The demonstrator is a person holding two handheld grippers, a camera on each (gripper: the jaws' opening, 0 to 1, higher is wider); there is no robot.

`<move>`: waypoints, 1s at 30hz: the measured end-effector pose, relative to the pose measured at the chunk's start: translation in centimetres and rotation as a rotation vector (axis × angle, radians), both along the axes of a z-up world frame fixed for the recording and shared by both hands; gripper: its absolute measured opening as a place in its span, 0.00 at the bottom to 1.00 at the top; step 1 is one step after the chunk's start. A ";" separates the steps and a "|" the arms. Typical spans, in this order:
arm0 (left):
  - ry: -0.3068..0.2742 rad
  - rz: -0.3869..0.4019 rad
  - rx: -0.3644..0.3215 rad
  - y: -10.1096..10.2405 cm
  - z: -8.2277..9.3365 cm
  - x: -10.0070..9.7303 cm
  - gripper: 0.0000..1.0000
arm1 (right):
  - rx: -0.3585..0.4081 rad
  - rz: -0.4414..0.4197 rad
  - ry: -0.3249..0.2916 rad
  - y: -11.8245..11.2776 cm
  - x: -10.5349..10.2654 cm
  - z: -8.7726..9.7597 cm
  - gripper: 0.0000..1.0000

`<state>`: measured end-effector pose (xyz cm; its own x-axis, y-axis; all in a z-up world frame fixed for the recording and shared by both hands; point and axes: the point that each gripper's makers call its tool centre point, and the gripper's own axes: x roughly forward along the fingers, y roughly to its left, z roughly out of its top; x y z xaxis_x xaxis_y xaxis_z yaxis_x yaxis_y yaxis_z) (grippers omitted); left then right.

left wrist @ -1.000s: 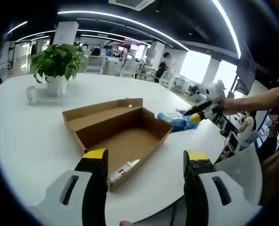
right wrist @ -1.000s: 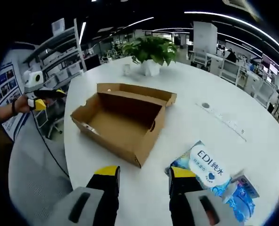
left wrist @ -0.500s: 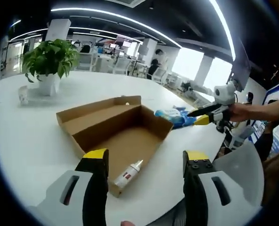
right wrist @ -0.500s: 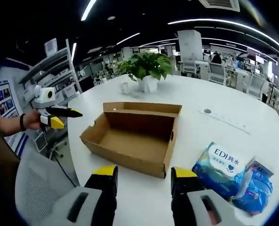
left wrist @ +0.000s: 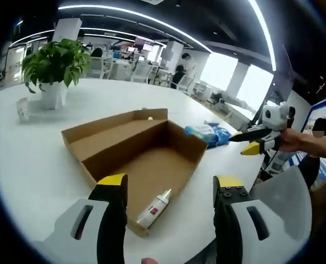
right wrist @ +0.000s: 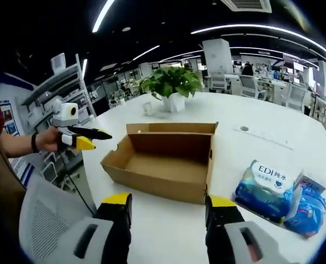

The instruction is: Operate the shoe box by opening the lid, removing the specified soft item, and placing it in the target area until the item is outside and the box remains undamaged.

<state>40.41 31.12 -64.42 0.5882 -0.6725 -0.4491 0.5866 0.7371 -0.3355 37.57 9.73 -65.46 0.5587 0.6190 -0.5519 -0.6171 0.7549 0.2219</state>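
A wide white counter (left wrist: 25, 148) with a smooth, glossy top curves through an open-plan office, long ceiling light strips overhead, desks and chairs far back. On it sits the brown cardboard shoe box (left wrist: 135, 151), lid folded flat behind it, top open. In the left gripper view a small white bottle (left wrist: 154, 208) lies on its side on the box floor at the near corner; the right gripper view (right wrist: 168, 159) sees only the box's plain corrugated walls and bare floor from the other side. The soft item, a blue plastic-wrapped tissue pack (right wrist: 267, 190), lies on the counter outside the box, just right of it in the right gripper view, and far right of it in the left gripper view (left wrist: 206, 133). A leafy potted plant (left wrist: 47, 69) stands at the far edge beside a small cup (left wrist: 23, 109). The left tool (left wrist: 168, 187) hovers spread, gripping nothing. The right tool (right wrist: 168, 204) likewise gapes, empty; seen from the left gripper view (left wrist: 249, 142) it floats off the counter's right edge.
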 end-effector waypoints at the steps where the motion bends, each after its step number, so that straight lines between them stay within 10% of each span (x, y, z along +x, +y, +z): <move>1: 0.000 -0.007 0.005 -0.1 0.0 0.1 0.63 | -0.001 -0.003 -0.001 0.1 -0.1 -0.2 0.52; 30: 0.025 -0.251 0.314 -1.7 -4.7 3.3 0.62 | 0.063 -0.076 0.051 -0.2 -5.0 -1.4 0.53</move>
<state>43.70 29.41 -69.10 0.4100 -0.6218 -0.6673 0.7558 0.6411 -0.1330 32.62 9.57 -66.83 0.5778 0.6105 -0.5417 -0.5455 0.7825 0.3001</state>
